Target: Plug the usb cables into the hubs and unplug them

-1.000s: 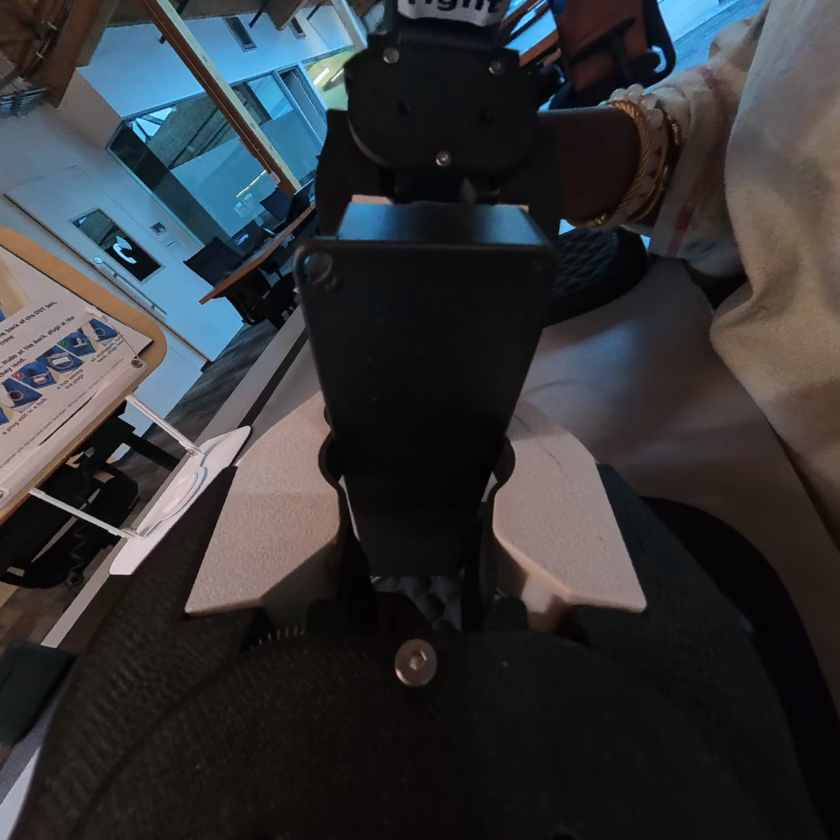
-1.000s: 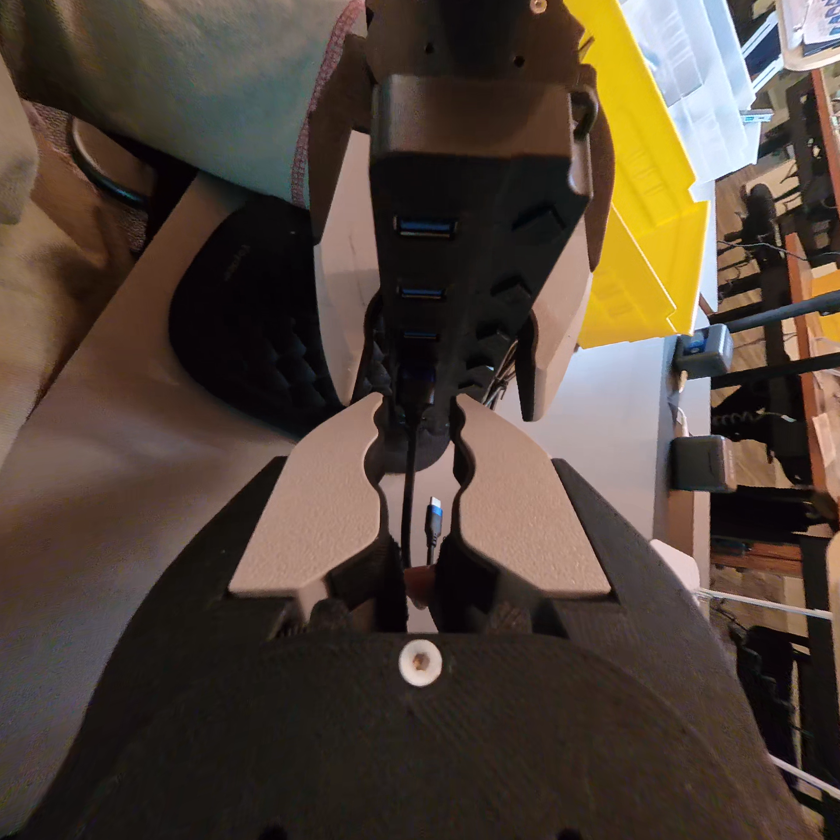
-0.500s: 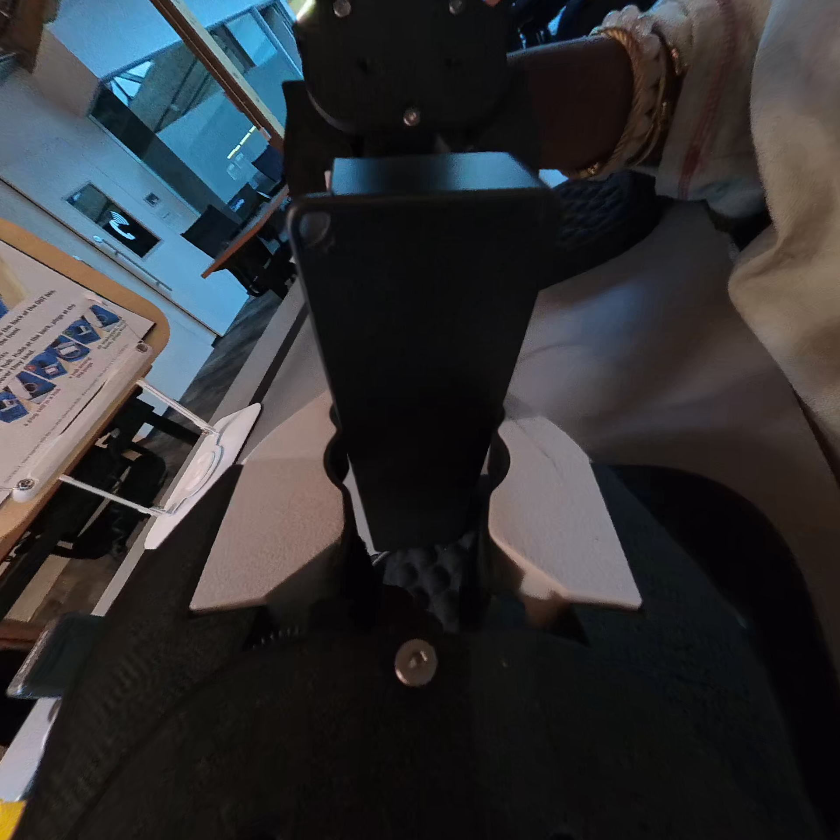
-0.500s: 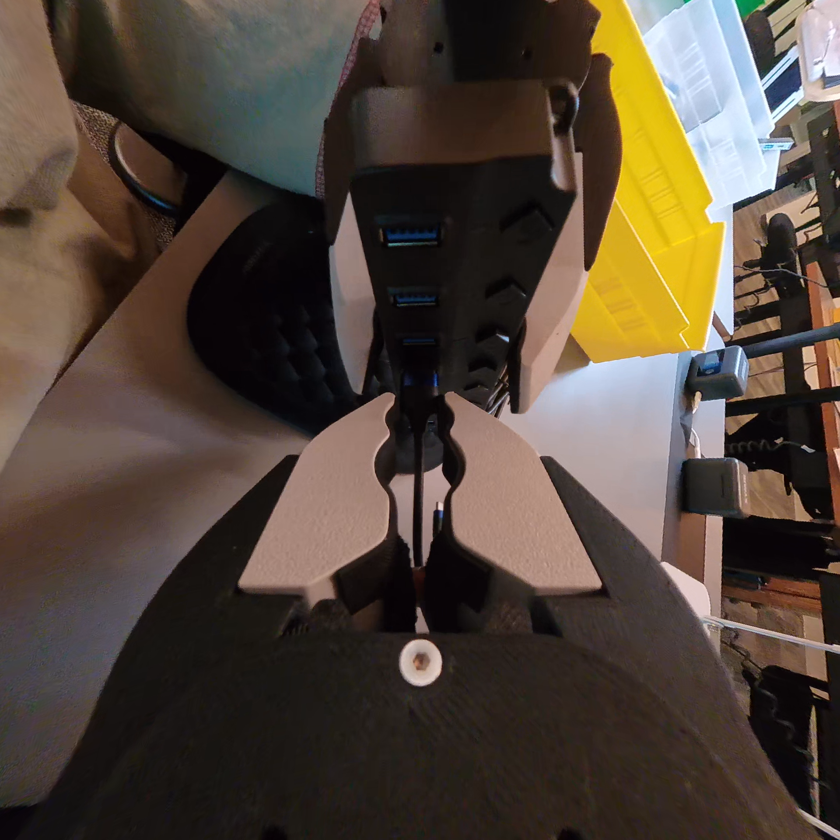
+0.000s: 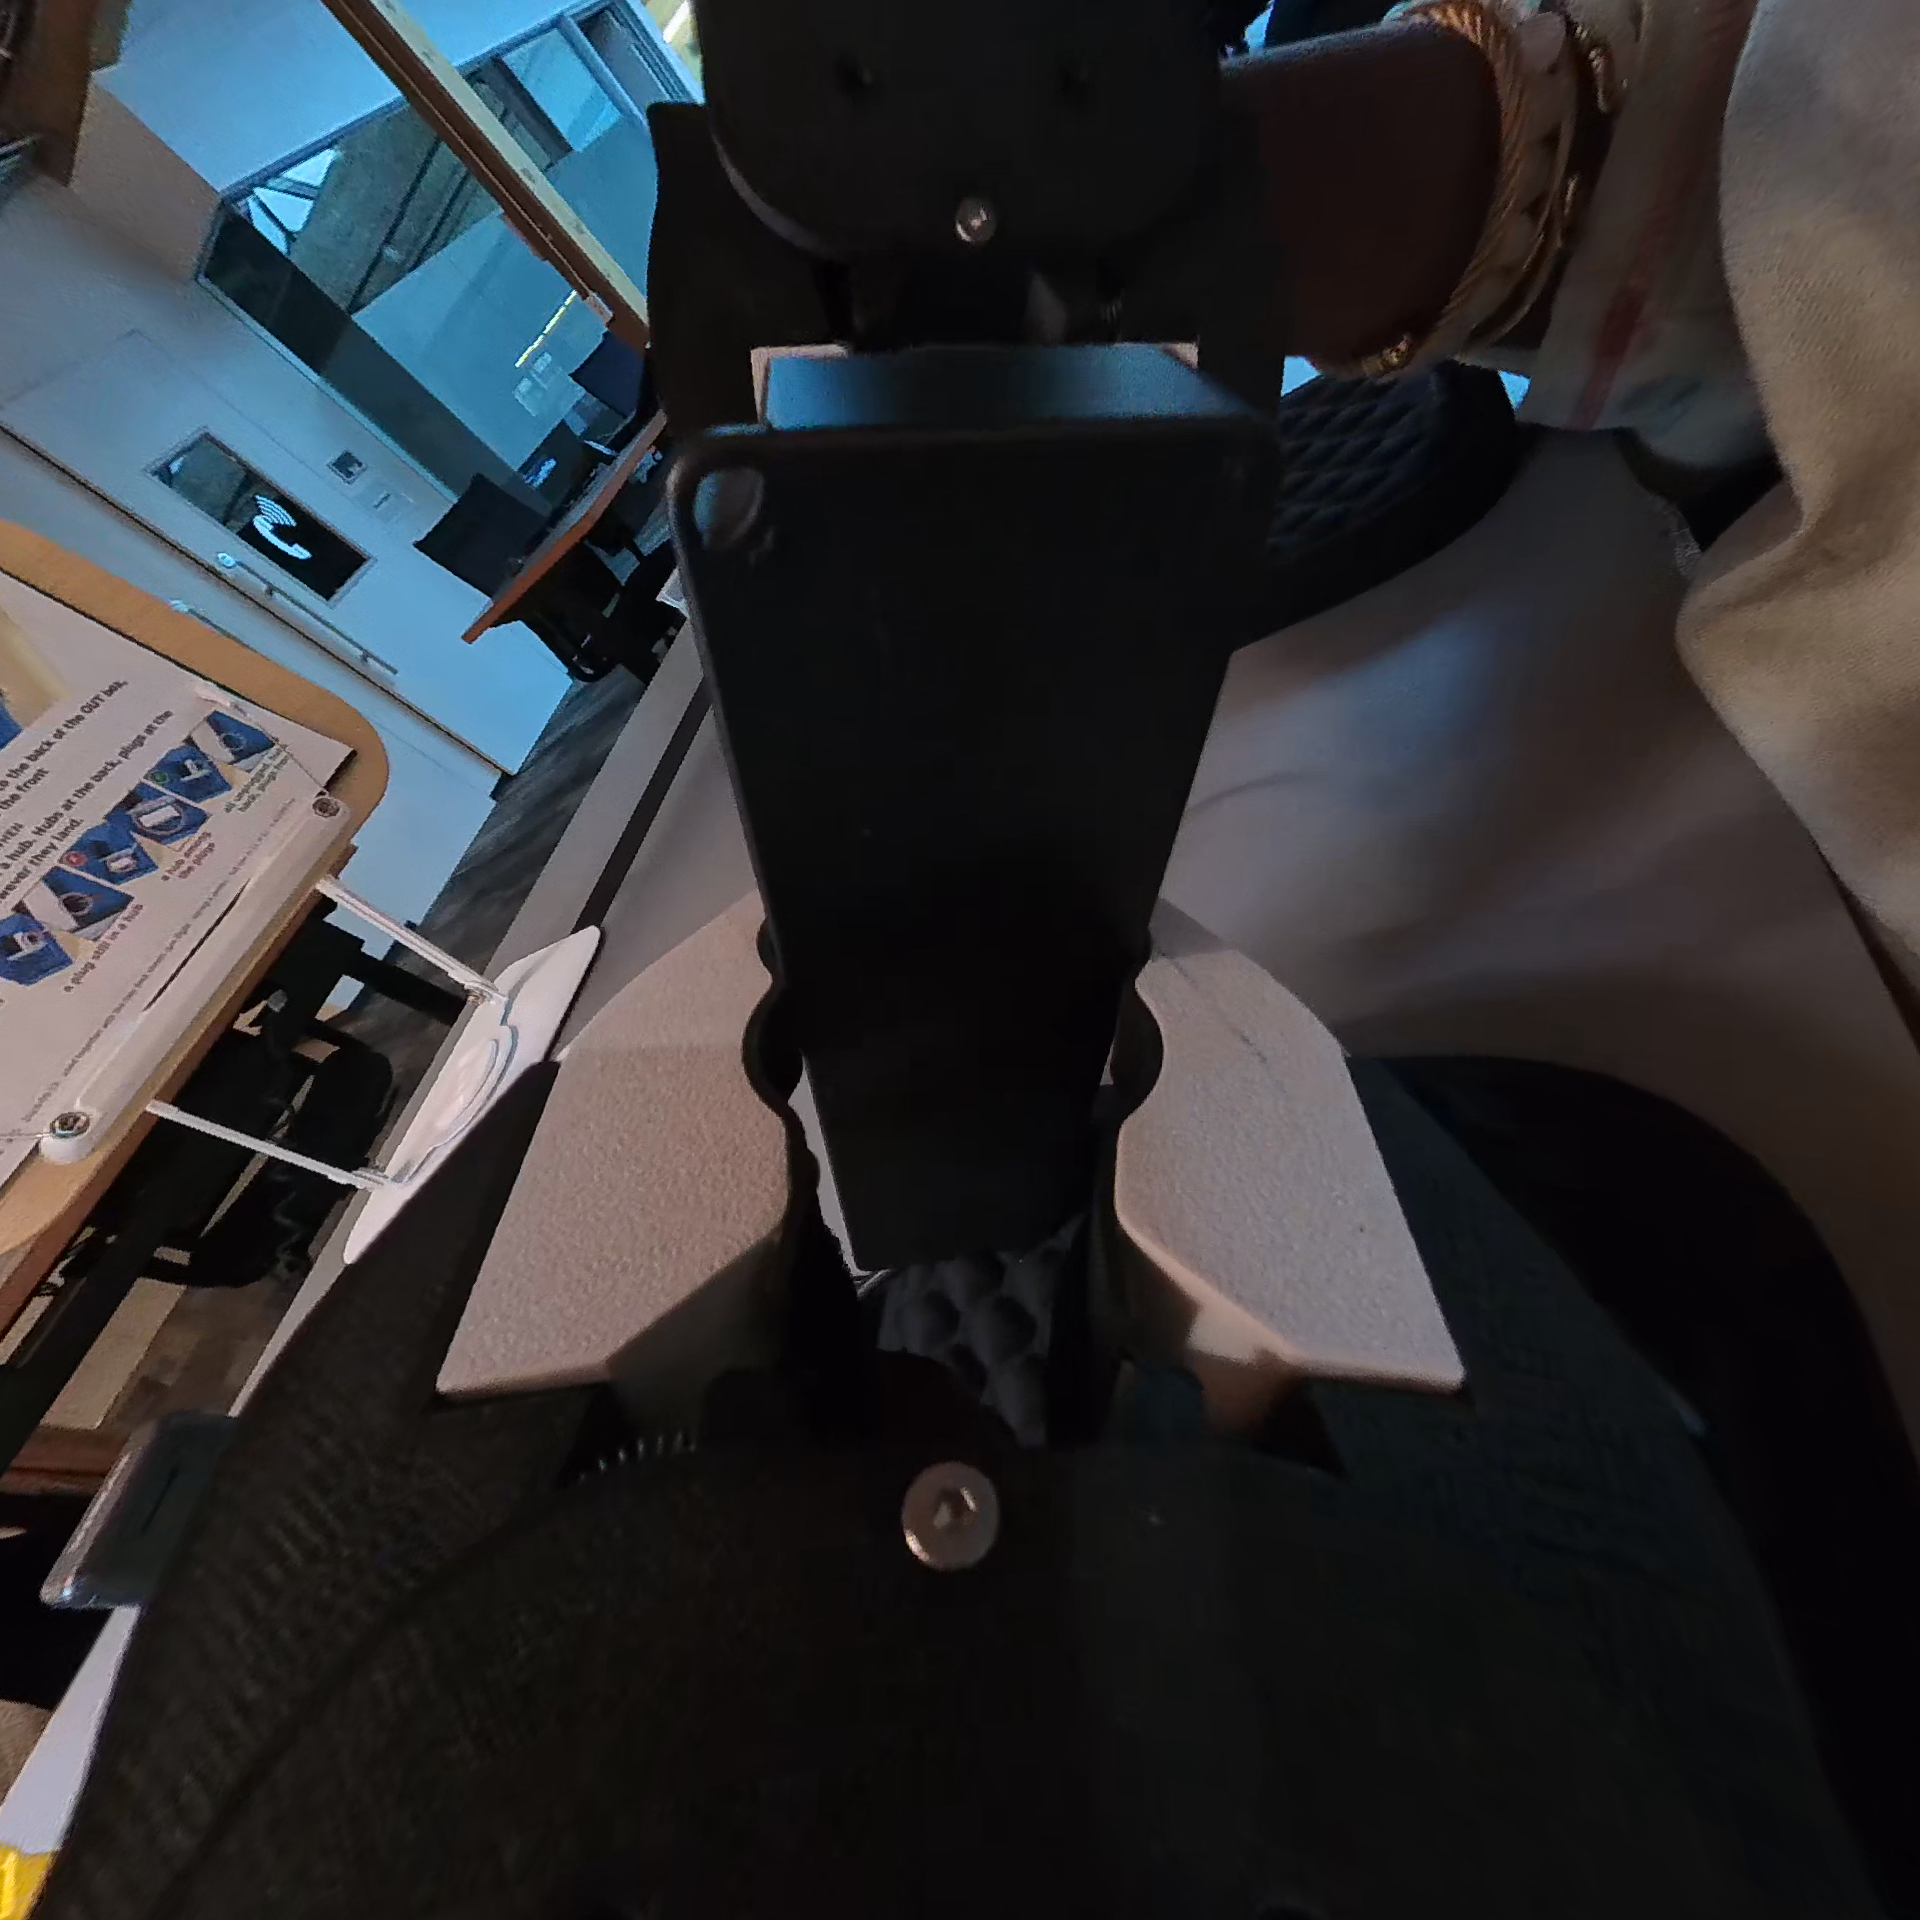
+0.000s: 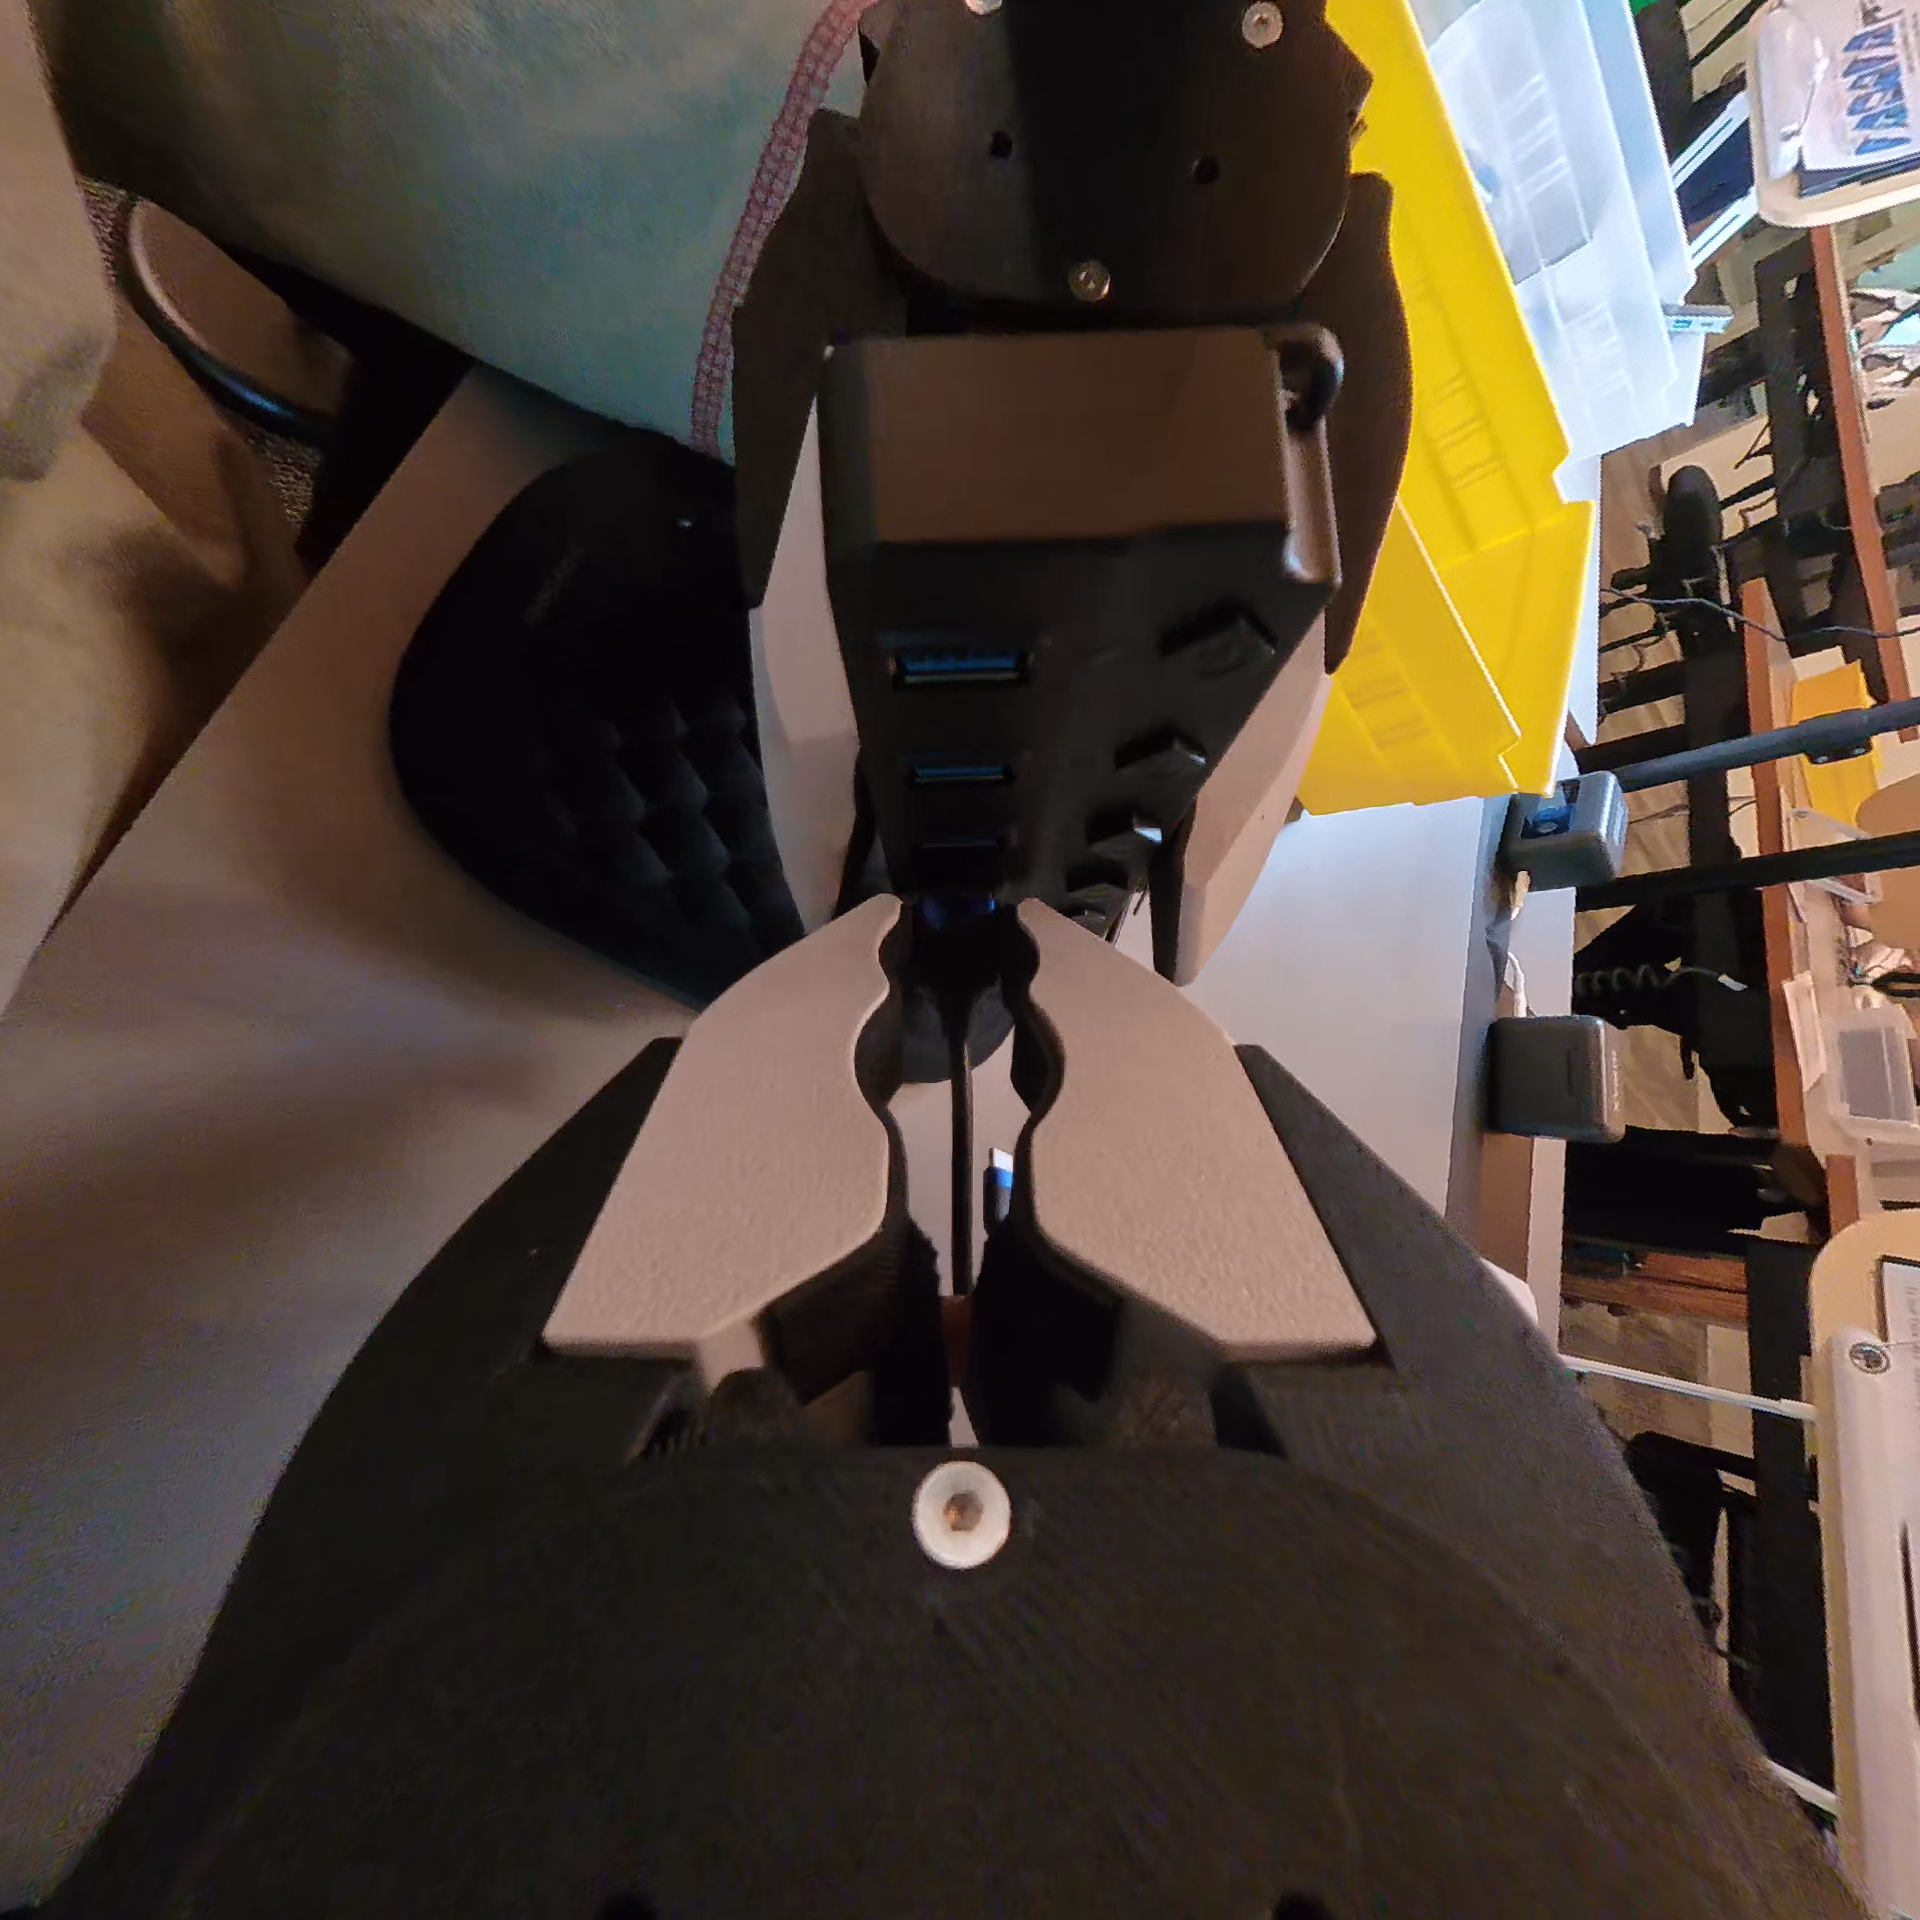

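Observation:
My left gripper is shut on a black USB hub, whose plain back fills the left wrist view. In the right wrist view the hub shows its port side, with two empty blue ports and a row of buttons. My right gripper is shut on a black USB plug at the hub's lowest port. A sliver of blue shows at the plug's tip, so I cannot tell how deep it sits. Its cable runs back between my fingers. Both grippers face each other above the table.
A black textured pad lies on the pale table. A yellow bin and clear bins stand at the right. An instruction sheet on a stand is at the left. The person's braceleted arm is close. Less than 4 cm separates the two grippers' tips.
The two grippers have drawn closer together, so the hub looks larger in the right wrist view. Both grips are unchanged, and the plug stays at the lowest port.

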A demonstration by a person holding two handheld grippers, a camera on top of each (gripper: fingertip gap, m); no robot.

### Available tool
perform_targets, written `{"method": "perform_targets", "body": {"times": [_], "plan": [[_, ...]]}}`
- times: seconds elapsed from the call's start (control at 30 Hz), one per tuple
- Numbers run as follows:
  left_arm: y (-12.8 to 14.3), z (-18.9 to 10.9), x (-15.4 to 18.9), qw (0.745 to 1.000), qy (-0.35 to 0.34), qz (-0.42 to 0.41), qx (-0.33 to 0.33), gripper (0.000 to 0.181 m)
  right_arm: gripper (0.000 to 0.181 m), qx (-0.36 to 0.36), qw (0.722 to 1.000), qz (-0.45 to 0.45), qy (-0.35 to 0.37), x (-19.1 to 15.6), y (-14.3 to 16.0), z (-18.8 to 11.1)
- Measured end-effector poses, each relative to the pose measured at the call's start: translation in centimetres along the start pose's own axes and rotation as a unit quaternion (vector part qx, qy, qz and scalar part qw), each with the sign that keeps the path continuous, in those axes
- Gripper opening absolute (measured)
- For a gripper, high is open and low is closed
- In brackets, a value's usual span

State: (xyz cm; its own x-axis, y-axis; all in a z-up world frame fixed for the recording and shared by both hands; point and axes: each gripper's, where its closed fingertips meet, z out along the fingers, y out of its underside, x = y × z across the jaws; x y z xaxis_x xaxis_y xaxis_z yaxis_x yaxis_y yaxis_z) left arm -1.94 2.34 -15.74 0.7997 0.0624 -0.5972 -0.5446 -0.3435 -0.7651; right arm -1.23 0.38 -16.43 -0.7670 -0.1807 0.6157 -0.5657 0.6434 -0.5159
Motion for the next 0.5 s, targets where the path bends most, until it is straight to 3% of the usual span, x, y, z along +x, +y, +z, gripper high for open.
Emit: {"method": "perform_targets", "body": {"times": [0.5], "plan": [[-0.04,0.18,0.57,0.999,0.017,0.022,-0.014,0.057,0.016,0.032,0.999,0.009,0.012,-0.52,0.09,-0.56]]}}
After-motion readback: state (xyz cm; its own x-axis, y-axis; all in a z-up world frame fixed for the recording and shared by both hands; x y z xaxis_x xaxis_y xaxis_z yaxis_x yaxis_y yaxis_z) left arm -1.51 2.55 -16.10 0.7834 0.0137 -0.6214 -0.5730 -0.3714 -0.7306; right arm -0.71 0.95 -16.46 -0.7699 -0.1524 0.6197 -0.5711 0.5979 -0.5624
